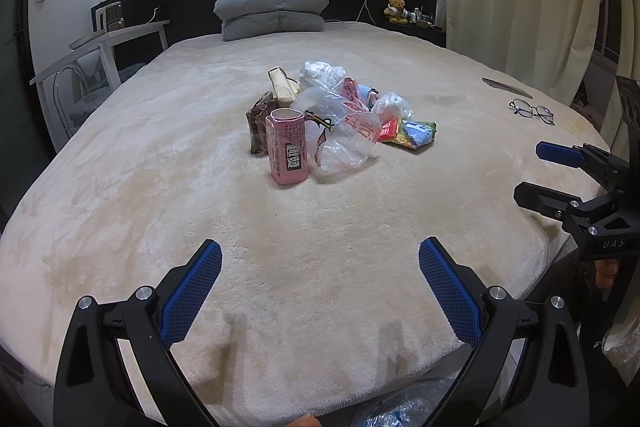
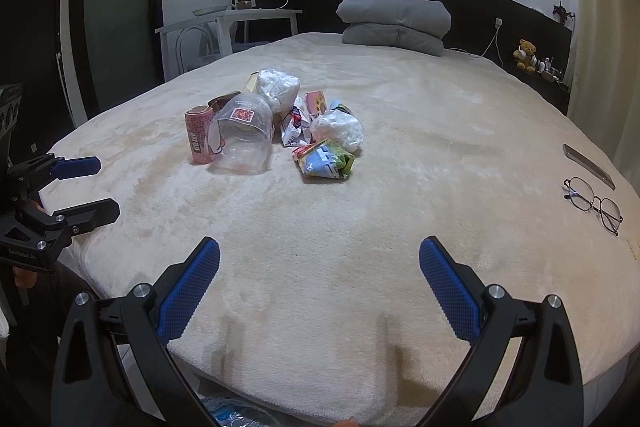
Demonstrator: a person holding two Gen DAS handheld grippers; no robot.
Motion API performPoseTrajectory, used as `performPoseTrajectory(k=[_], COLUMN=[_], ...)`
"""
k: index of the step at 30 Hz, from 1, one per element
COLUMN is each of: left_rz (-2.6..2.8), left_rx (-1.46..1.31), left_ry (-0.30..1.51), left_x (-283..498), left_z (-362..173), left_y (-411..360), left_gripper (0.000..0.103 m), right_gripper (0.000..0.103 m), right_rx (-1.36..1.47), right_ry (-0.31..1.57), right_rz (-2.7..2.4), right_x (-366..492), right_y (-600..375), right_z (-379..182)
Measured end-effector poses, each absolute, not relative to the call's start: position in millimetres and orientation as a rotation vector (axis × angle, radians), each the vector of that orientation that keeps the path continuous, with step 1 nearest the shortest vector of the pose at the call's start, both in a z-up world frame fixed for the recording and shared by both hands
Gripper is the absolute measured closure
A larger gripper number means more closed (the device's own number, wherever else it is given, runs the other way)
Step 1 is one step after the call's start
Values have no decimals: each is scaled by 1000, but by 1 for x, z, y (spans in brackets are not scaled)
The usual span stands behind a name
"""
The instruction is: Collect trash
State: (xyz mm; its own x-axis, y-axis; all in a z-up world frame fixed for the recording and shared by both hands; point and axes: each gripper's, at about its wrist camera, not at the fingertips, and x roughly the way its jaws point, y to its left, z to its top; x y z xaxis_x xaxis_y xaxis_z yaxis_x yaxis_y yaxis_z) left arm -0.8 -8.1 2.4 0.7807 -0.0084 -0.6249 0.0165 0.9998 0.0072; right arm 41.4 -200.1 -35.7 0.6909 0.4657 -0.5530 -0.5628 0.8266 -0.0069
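Observation:
A heap of trash lies mid-bed: a pink carton [image 1: 287, 151] [image 2: 199, 137], a clear plastic cup [image 1: 347, 141] [image 2: 245, 135], a colourful snack wrapper [image 1: 408, 131] [image 2: 326, 159], crumpled white plastic bags [image 1: 321, 74] [image 2: 277, 87], a brown wrapper [image 1: 259, 121] and a beige carton [image 1: 283, 87]. My left gripper [image 1: 320, 267] [image 2: 96, 185] is open and empty over the bed's near edge, short of the heap. My right gripper [image 2: 319, 267] [image 1: 534, 173] is open and empty, also near the front edge.
The cream blanket covers the bed [image 1: 320, 227]. Glasses [image 1: 533, 111] [image 2: 594, 203] and a flat dark object [image 2: 588, 166] lie at the right side. Grey pillows [image 1: 272, 9] sit at the headboard. A white side table [image 1: 100, 51] stands left. A plastic bag [image 2: 236, 411] lies below the bed's edge.

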Motion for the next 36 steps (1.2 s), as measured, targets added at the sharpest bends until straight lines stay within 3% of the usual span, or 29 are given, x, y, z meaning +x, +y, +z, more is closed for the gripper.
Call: performPoseTrajectory(k=[36], left_rz=[-22], left_rx=[14], left_ry=[700], left_x=[14], left_z=[-3], left_y=[-3], left_gripper=[6], right_gripper=[4], right_rx=[-221], right_ry=[579], right_rz=[614], right_x=[47], right_y=[-184], right_z=[-34])
